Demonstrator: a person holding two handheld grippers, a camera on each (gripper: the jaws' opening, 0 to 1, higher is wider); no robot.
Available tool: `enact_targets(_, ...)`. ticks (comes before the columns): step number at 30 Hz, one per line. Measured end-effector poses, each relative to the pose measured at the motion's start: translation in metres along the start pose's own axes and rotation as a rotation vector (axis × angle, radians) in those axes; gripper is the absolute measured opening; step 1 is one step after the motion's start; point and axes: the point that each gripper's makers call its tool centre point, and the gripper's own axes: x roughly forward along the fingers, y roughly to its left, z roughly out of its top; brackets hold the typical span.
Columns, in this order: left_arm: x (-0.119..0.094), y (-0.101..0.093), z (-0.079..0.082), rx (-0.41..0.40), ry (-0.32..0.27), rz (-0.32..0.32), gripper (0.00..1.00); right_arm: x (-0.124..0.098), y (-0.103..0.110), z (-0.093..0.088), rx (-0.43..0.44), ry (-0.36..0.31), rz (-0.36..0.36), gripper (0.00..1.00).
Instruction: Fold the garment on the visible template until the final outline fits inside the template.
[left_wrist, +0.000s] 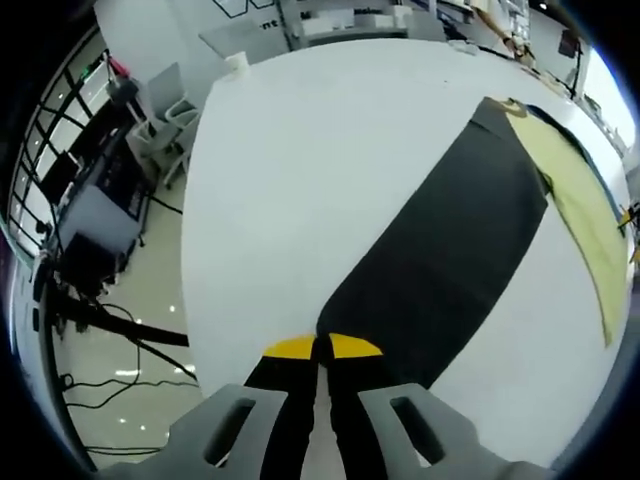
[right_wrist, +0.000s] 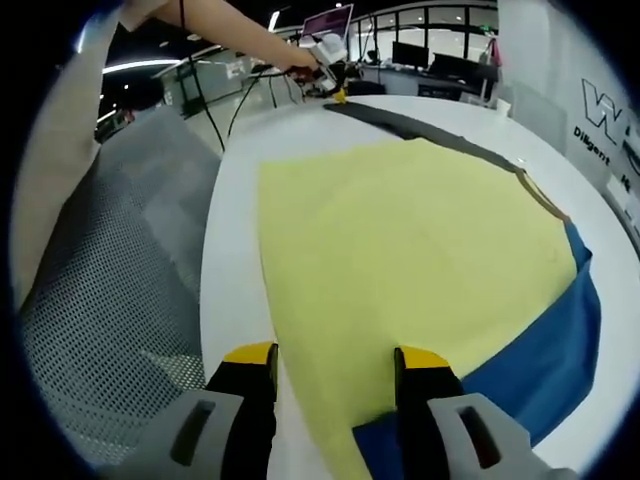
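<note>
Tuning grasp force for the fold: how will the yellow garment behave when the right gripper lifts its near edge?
Probably floppy: the yellow garment lies flat, draped over the blue template. Likely light, since it looks thin. It may slide on the smooth white table instead of lifting cleanly. The right gripper is open at its edge.

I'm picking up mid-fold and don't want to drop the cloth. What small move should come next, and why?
Probably close the right tongs on the yellow garment. They stand open astride its near edge, over the blue template, while the left tongs already pinch the dark strip, so one side still lacks a grip.
</note>
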Motion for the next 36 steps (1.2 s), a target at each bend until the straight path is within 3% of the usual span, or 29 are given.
enact_targets(11, 0.000, 0.003, 0.000, 0.010, -0.009, 0.023, 0.07, 0.000, -0.002, 0.004, -0.006, -0.008, -0.006, 0.43)
enact_targets(15, -0.007, 0.009, -0.001, -0.010, -0.015, 0.055, 0.15, -0.007, -0.009, 0.001, 0.026, -0.021, -0.039, 0.43)
enact_targets(24, -0.031, 0.008, 0.008, -0.027, -0.080, 0.098, 0.21, -0.026, -0.024, -0.017, 0.092, -0.032, -0.131, 0.40)
enact_targets(29, -0.043, -0.002, 0.009, -0.072, -0.115, 0.087, 0.20, -0.035, -0.024, -0.030, 0.102, -0.021, -0.158, 0.33)
enact_targets(36, -0.060, -0.039, 0.013, -0.077, -0.174, 0.054, 0.19, -0.043, -0.021, -0.049, 0.072, 0.011, -0.184, 0.20)
